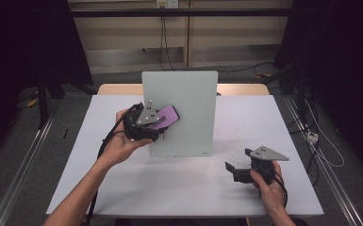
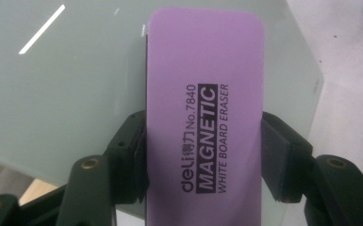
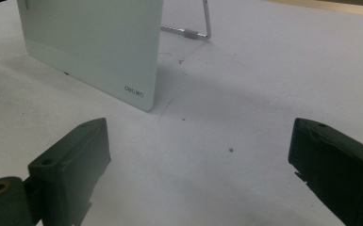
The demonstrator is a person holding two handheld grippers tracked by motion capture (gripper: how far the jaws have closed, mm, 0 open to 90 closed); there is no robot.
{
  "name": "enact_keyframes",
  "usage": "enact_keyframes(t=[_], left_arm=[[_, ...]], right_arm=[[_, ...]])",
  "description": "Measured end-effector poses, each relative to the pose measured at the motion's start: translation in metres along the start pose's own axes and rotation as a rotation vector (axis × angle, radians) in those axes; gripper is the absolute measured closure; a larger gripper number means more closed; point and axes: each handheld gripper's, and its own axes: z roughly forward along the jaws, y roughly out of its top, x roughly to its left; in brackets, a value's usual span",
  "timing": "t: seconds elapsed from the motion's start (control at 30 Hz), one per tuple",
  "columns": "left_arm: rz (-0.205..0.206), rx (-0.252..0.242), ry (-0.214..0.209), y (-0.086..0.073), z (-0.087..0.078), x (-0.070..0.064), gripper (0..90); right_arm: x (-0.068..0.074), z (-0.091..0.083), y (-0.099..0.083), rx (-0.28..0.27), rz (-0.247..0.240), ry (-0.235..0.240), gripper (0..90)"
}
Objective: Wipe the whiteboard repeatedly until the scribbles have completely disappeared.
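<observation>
While the pale glass board stands upright on its wire stand at the table's far middle, the left gripper pinches the purple eraser across its width against the board's left face, long axis running away from the jaws. The right gripper rests well apart, near right, jaws spread and empty. Judged nearer, the left hand wipes.
</observation>
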Motion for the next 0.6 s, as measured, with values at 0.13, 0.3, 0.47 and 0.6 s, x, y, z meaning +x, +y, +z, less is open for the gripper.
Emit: enact_keyframes(t=[0.13, 0.3, 0.47, 0.6], left_arm=[[0.008, 0.020, -0.014, -0.005, 0.005, -0.008, 41.1], [-0.008, 0.021, -0.033, -0.005, 0.004, -0.005, 41.1], [-0.018, 0.008, -0.014, -0.002, -0.002, 0.003, 41.2], [-0.020, 0.003, 0.018, 0.004, -0.012, 0.013, 41.2]], right_arm=[[-0.001, 0.000, 0.000, -0.002, -0.003, -0.001, 6.5], [0.000, 0.000, 0.000, -0.001, 0.003, 0.002, 6.6], [-0.001, 0.000, 0.000, -0.003, 0.002, 0.002, 6.6], [-0.001, 0.000, 0.000, -0.002, -0.004, 0.002, 6.6]])
